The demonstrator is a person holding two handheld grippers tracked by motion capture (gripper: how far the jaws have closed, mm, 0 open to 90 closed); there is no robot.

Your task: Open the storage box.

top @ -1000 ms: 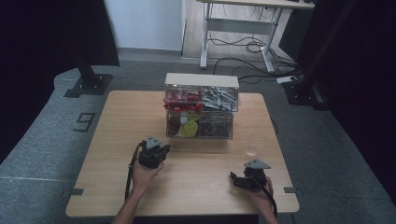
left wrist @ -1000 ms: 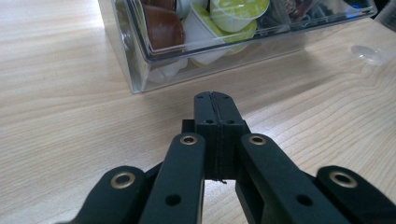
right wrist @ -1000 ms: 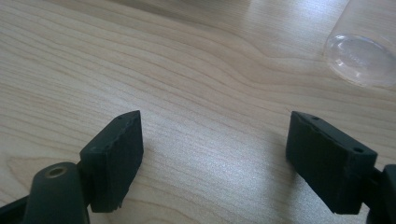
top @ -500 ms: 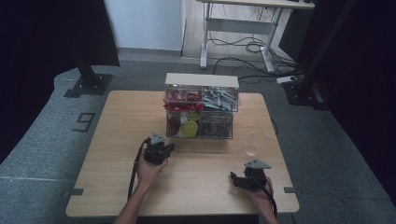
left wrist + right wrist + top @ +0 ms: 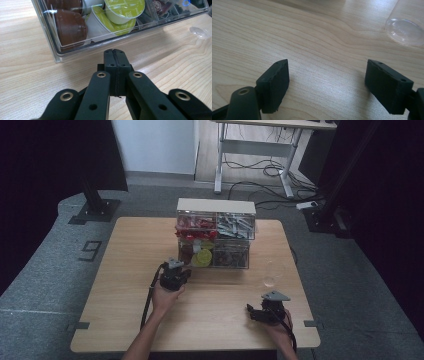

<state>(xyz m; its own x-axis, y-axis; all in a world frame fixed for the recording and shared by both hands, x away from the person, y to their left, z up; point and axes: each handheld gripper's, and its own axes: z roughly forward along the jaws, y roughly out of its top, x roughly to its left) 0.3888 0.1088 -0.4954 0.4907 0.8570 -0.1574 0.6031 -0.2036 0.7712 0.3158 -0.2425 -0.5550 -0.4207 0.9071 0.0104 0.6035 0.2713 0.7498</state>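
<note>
A clear plastic organizer (image 5: 215, 232) with a pale lid stands at the middle back of the wooden table (image 5: 130, 260). Its lower left drawer (image 5: 75, 48) holds brown and green-lidded coffee capsules (image 5: 123, 8). My left gripper (image 5: 175, 274) (image 5: 116, 56) is shut with nothing between its jaws, its tip just short of that drawer's front edge. My right gripper (image 5: 260, 312) (image 5: 327, 75) rests near the table's front right, jaws wide open over bare wood. A clear drinking glass (image 5: 272, 272) (image 5: 405, 31) stands just beyond it.
Upper compartments hold red items (image 5: 195, 225) and grey pieces (image 5: 235, 226). Beyond the table are a desk frame with cables (image 5: 260, 165) on the floor and black stands (image 5: 95, 200) at the left and right.
My left gripper has moved forward and slightly right, closer to the organizer's lower left drawer. The right gripper has stayed where it was.
</note>
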